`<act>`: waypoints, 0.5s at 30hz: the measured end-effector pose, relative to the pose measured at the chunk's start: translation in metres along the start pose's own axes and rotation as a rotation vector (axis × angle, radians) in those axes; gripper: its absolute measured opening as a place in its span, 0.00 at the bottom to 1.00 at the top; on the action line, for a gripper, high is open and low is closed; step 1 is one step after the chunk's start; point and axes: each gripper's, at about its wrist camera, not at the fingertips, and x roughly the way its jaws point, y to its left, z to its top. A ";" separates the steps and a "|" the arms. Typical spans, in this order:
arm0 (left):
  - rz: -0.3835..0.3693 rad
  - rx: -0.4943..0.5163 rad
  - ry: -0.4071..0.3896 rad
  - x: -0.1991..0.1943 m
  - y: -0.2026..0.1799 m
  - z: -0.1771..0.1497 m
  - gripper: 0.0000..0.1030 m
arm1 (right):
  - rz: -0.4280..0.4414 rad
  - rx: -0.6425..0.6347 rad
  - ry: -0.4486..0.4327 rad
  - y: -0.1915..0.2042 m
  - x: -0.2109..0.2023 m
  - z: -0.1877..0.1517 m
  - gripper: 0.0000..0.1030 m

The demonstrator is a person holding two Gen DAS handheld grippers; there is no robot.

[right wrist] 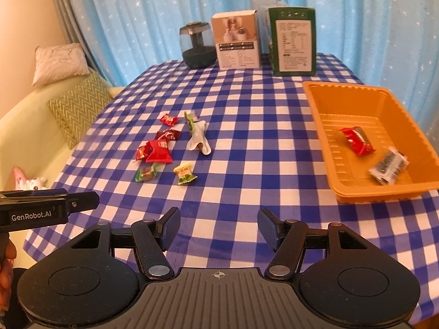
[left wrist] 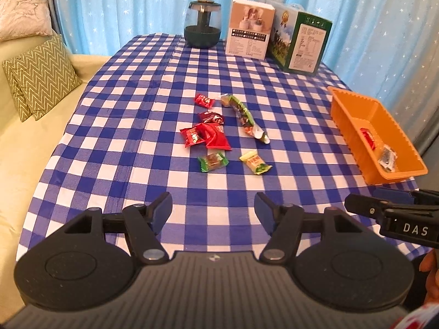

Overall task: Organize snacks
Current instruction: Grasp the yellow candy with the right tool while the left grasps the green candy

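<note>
Several wrapped snacks lie mid-table on the blue checked cloth: red packets point(left wrist: 205, 134) point(right wrist: 157, 149), a long green-and-white wrapper point(left wrist: 244, 116) point(right wrist: 198, 134), a green candy point(left wrist: 212, 162) point(right wrist: 146, 174) and a yellow candy point(left wrist: 255, 162) point(right wrist: 185, 175). An orange tray point(left wrist: 345, 115) point(right wrist: 318, 115) at the right holds a red packet point(right wrist: 356, 140) and a dark clear packet point(right wrist: 388, 166). My left gripper point(left wrist: 213, 212) hovers open over the near table edge, nothing between its fingers. My right gripper point(right wrist: 219, 227) is open too, empty, near the tray's front.
At the table's back stand a dark glass jar point(left wrist: 202, 24) point(right wrist: 196, 45), a pale box point(left wrist: 249, 28) point(right wrist: 236, 39) and a green box point(left wrist: 300, 42) point(right wrist: 293, 41). A sofa with cushions point(left wrist: 41, 76) lies left. Blue star curtains hang behind.
</note>
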 end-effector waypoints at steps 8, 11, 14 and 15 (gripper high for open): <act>-0.007 0.099 0.012 0.037 0.008 0.017 0.61 | 0.032 -0.043 0.006 0.002 0.047 0.012 0.61; -0.039 0.137 0.021 0.050 0.010 0.024 0.61 | 0.046 -0.058 0.011 0.004 0.064 0.016 0.61; -0.036 0.200 0.024 0.063 0.009 0.028 0.60 | 0.056 -0.081 0.016 0.008 0.081 0.021 0.61; -0.040 0.213 0.028 0.068 0.011 0.030 0.60 | 0.059 -0.090 0.015 0.009 0.087 0.022 0.61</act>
